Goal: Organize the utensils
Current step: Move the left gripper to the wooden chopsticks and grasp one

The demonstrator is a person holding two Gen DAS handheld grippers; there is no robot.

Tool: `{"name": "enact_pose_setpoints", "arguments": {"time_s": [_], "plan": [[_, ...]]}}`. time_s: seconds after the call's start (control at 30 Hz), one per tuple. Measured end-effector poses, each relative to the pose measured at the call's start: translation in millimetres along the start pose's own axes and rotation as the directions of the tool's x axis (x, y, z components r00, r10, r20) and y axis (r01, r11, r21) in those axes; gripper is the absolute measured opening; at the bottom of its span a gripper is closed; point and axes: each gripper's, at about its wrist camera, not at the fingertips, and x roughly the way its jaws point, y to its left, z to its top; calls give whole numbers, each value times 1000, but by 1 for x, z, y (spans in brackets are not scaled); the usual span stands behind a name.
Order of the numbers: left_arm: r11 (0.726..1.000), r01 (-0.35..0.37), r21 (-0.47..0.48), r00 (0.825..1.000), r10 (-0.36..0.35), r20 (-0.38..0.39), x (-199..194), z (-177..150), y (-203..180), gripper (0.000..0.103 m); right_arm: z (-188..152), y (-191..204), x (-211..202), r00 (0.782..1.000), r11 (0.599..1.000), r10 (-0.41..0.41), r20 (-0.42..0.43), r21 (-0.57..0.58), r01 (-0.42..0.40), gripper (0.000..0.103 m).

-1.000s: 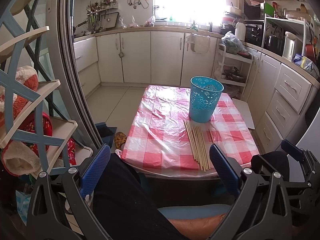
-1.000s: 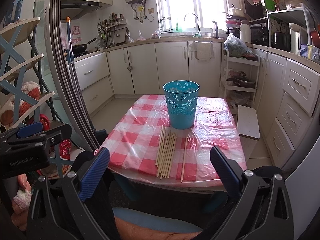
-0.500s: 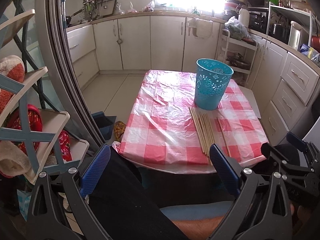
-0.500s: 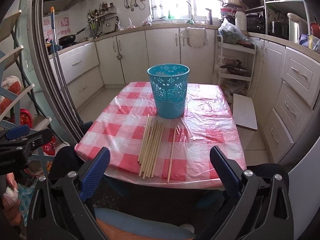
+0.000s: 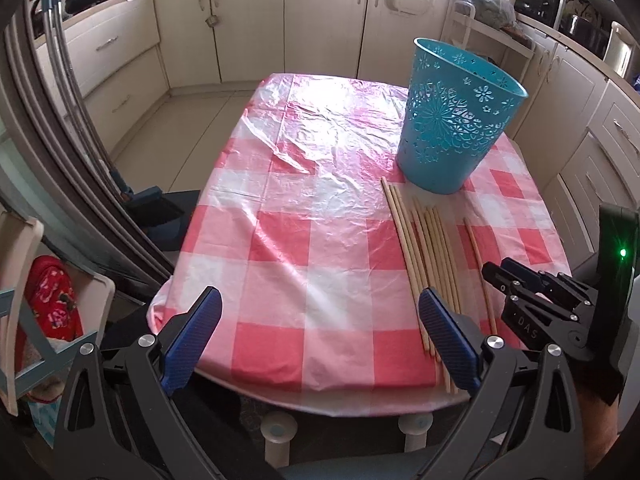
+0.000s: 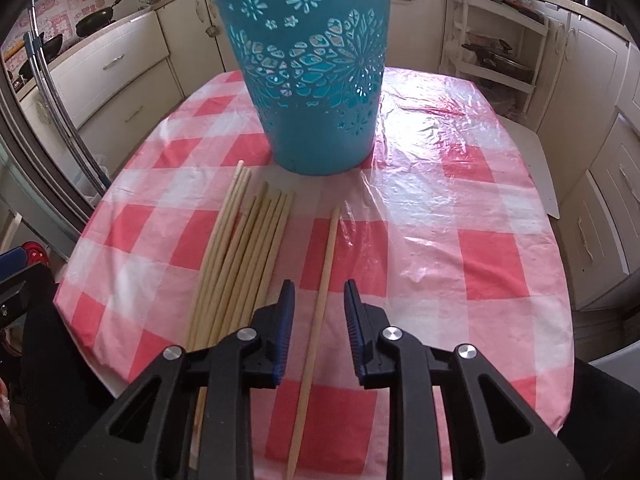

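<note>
- Fingers of the right gripper [image 6: 319, 312] are partly apart, one on each side of a single chopstick [image 6: 322, 276]. They do not pinch it; I see a gap on both sides.
- The right gripper is low, near the front edge of the surface [image 6: 460, 208], and points at the blue basket [image 6: 312, 80].
- The left gripper [image 5: 320, 332] has its fingers spread wide and holds nothing. It sits at the near edge of the surface, off to the left.
- The single chopstick lies flat, just right of a bunch of chopsticks [image 6: 240, 256], a little apart from them.
- The bunch lies side by side, far ends near the basket's bottom.
- The basket stands upright on a red and white checked cloth [image 5: 304, 216] with shiny plastic over it.
- Cream kitchen cupboards [image 5: 320, 20] stand all around, and a black pan [image 6: 96, 22] sits at the back left.
</note>
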Motion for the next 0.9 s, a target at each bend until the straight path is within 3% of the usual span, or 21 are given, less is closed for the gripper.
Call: {"name": "enact_pose_setpoints", "arguments": {"time_s": [0.27,0.57,0.9], "plan": [[999,41,-35,997,-43,-57,65,36,-29,88,11,-16,21,1000,1000,10,-12,-23,-10,8],[1000,0,4,993,0,-117,115,55,-50,76,12,-25,22,998,998,63,28,3,-64,9],[999,-37,30,991,41,-125,130,62,-58,75,11,-33,23,994,994,103,41,28,-104,9]]}}
